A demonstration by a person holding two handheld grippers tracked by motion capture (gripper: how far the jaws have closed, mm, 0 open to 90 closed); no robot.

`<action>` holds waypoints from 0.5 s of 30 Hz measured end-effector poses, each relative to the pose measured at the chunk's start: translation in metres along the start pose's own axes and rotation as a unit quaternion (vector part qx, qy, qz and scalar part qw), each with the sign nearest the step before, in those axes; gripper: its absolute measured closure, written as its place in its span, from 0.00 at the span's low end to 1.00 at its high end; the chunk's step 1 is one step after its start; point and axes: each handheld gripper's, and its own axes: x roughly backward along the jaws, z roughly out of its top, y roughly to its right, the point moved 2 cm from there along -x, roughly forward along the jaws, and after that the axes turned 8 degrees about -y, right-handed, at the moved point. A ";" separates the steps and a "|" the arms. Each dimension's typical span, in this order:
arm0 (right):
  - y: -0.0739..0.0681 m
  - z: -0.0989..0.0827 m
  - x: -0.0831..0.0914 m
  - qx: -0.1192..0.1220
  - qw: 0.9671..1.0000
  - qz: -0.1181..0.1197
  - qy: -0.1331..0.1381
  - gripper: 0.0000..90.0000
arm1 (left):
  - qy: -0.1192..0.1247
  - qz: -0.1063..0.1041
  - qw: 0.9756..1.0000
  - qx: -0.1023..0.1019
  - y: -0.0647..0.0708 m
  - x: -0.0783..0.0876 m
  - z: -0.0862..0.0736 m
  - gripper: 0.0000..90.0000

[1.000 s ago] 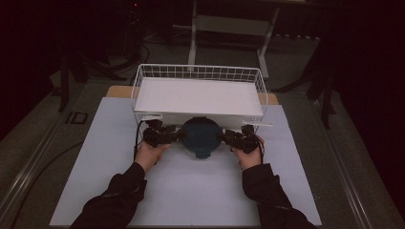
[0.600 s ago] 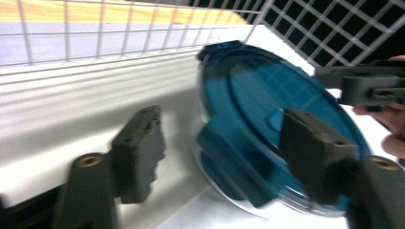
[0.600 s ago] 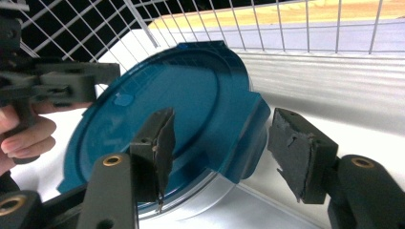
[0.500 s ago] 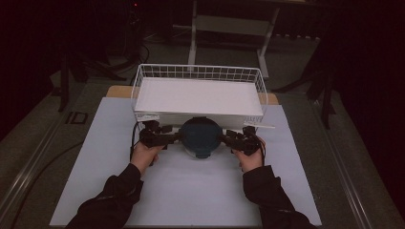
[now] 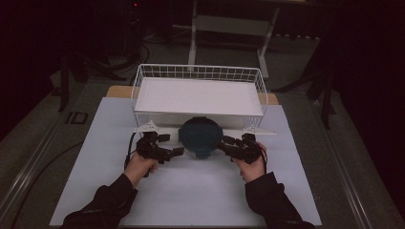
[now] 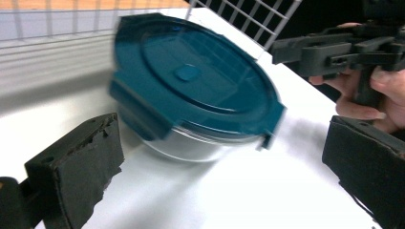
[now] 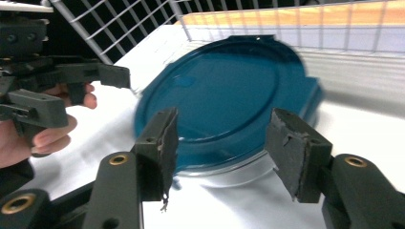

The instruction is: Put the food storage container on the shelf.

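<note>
Between open tongs (both): container (image 5: 200, 137).

A dim lab-like recording room: a white-covered table (image 5: 191, 200), trailing floor cables (image 5: 33, 167), and bare metal stands (image 5: 229, 28) behind.

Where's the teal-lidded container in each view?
High view: container at centre, just before the wire basket.
Left gripper view: upper centre, tilted.
Right gripper view: centre, beyond the fingers.
Shared landmark: the wire basket behind it.
</note>
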 end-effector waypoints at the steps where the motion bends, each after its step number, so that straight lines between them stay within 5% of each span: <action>1: -0.004 -0.002 0.001 0.002 1.000 0.006 -0.002 0.51 | 0.000 0.000 1.000 0.000 0.000 0.000 0.000 0.00; 10: -0.030 -0.016 0.002 0.018 0.999 0.034 -0.025 0.68 | -0.004 0.007 1.000 -0.022 0.017 0.014 -0.011 0.00; 15: -0.036 -0.025 -0.006 0.021 0.998 0.034 -0.044 0.96 | 0.008 0.021 0.999 -0.030 0.028 0.028 -0.018 0.00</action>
